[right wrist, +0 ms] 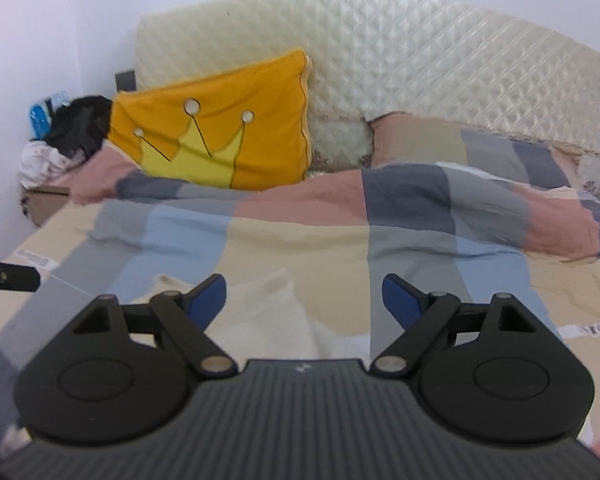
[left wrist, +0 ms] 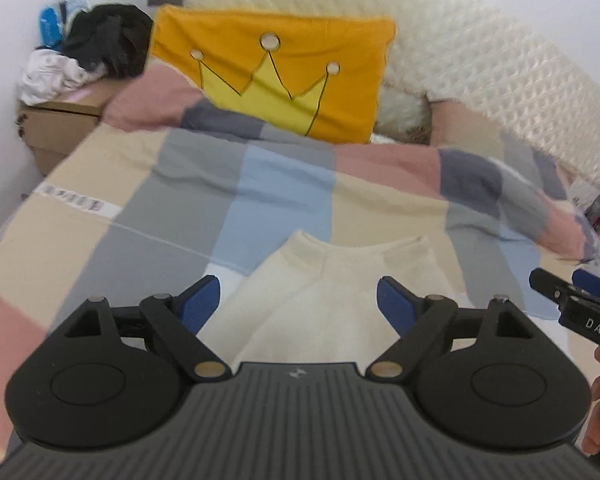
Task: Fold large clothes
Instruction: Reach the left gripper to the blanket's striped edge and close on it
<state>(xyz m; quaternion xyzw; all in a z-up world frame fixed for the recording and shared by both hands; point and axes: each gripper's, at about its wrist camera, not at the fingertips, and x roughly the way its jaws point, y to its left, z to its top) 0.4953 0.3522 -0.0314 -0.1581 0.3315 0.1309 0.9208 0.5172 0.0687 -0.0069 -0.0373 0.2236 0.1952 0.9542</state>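
A cream sweater (left wrist: 320,304) lies flat on the checked bedspread (left wrist: 180,184), neckline toward the pillows. My left gripper (left wrist: 298,300) hovers open and empty above its chest. In the right wrist view the sweater (right wrist: 276,316) lies under and left of my right gripper (right wrist: 304,300), which is open and empty. The right gripper (left wrist: 572,292) also shows at the right edge of the left wrist view, to the right of the sweater. The left gripper's finger (right wrist: 8,278) pokes in at the left edge of the right wrist view.
An orange crown pillow (left wrist: 276,76) leans on the quilted cream headboard (left wrist: 480,68). A folded checked duvet (right wrist: 460,204) lies across the bed's head. A cardboard box (left wrist: 56,120) with piled clothes (left wrist: 100,48) stands at the bed's left by the wall.
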